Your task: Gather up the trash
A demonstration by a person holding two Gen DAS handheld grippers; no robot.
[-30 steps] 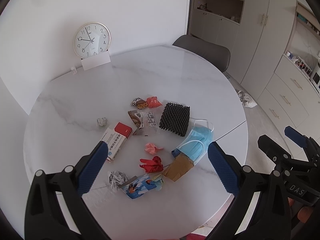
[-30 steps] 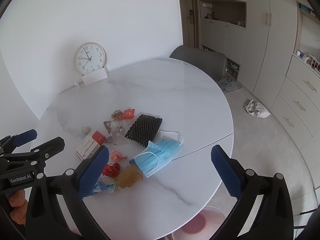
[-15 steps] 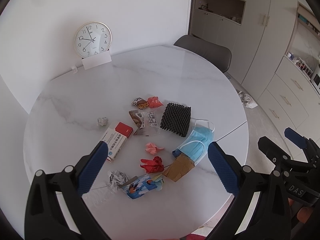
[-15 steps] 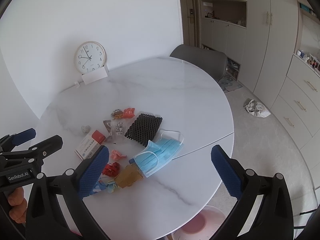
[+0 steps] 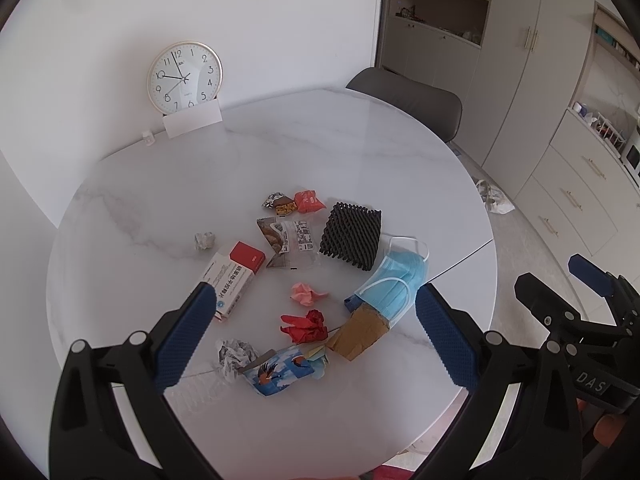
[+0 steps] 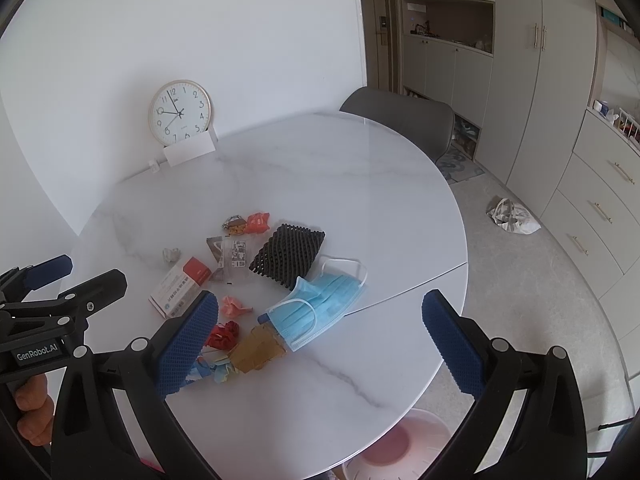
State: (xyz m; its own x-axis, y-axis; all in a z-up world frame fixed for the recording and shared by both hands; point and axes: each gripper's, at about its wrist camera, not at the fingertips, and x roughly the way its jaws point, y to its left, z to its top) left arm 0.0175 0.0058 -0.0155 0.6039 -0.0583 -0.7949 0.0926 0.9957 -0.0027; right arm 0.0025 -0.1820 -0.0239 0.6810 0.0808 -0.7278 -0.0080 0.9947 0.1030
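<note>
Trash lies scattered on a round white marble table (image 5: pixel 280 152). It includes a blue face mask (image 5: pixel 396 282), black foam netting (image 5: pixel 352 236), a white and red box (image 5: pixel 236 276), red crumpled paper (image 5: pixel 306 326), a brown wrapper (image 5: pixel 358 332) and a blue picture wrapper (image 5: pixel 280 372). My left gripper (image 5: pixel 312 336) is open and empty, held above the near pile. My right gripper (image 6: pixel 320 344) is open and empty above the mask (image 6: pixel 320 308) and netting (image 6: pixel 288 254). A pink bin (image 6: pixel 396 444) stands on the floor under the table's near edge.
A round clock (image 5: pixel 184 78) leans against the wall behind a white card. A grey chair (image 5: pixel 408 98) stands at the far side. Cabinets (image 6: pixel 560 100) line the right wall, and a crumpled bag (image 6: pixel 512 216) lies on the floor.
Both grippers have drifted very slightly; the view has barely shifted. Nothing on the table has moved.
</note>
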